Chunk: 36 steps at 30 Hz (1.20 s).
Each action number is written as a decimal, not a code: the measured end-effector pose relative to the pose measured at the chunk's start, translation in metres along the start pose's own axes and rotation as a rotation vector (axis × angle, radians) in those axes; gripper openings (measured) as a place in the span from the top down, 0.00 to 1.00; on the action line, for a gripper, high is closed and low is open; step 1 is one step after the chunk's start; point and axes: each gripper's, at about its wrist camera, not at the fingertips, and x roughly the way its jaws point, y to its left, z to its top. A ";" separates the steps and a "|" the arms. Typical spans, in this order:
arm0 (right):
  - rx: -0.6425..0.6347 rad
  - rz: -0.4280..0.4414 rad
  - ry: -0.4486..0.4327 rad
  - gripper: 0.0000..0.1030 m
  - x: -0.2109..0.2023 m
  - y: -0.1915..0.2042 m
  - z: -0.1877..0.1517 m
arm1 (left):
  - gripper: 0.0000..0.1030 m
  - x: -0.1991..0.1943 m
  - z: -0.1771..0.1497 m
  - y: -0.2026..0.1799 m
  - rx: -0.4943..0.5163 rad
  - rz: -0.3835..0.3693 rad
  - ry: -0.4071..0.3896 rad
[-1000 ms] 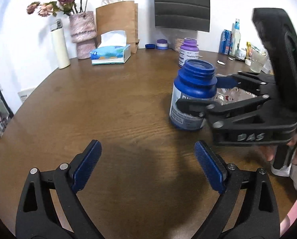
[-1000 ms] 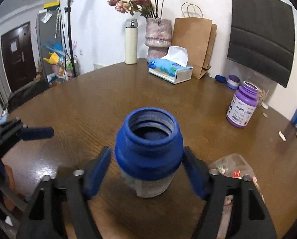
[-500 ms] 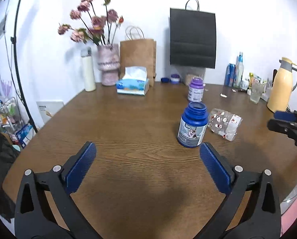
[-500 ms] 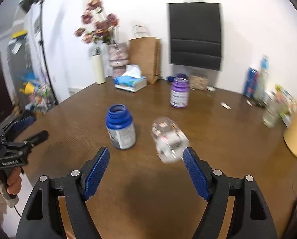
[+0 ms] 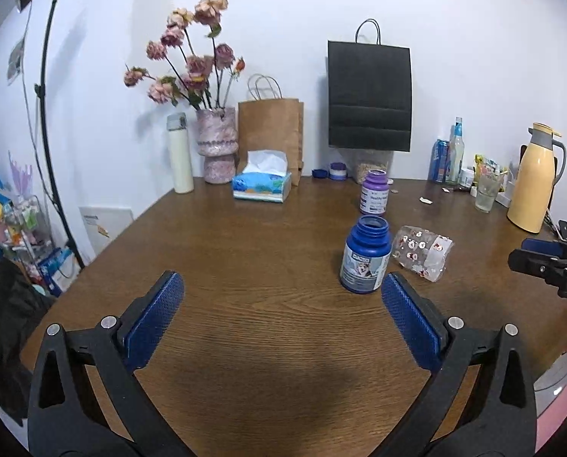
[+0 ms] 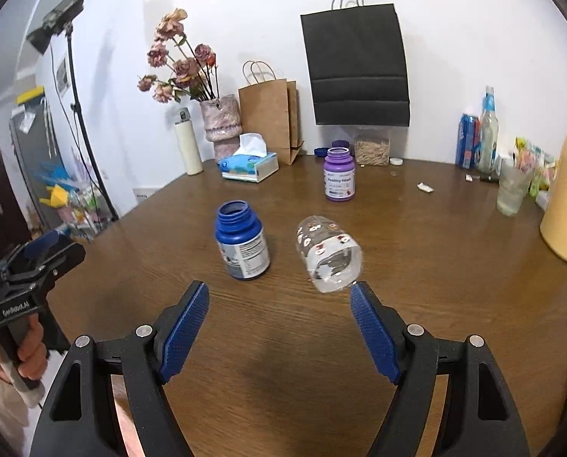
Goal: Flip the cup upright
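Cup (image 6: 329, 253) lies on its side mid-table, mouth toward the right gripper (image 6: 279, 327), just beside the upright blue bottle (image 6: 242, 242). Both grippers spread wide, holding nothing; left gripper (image 5: 283, 321) over bare table (image 5: 264, 342).

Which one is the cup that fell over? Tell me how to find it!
Look at the middle of the brown wooden table, where a dark blue open bottle stands. Right beside it lies the cup, a bit nearer than the purple bottle. It is the only clear one with little red-and-white pictures, and the only one lying on its side.
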 end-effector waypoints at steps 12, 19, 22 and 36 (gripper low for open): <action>-0.067 -0.067 -0.150 0.21 -0.090 0.063 -0.072 | 0.00 -0.126 -0.068 0.012 -0.081 0.006 -0.141; -0.059 -0.038 -0.109 0.21 -0.125 0.101 -0.147 | 0.00 -0.159 -0.107 0.000 0.047 -0.024 -0.129; -0.118 -0.040 -0.142 0.21 -0.134 0.111 -0.153 | 0.00 -0.156 -0.108 -0.005 0.058 -0.038 -0.118; -0.148 -0.078 -0.201 0.21 -0.143 0.117 -0.152 | 0.00 -0.165 -0.110 -0.009 0.046 -0.055 -0.156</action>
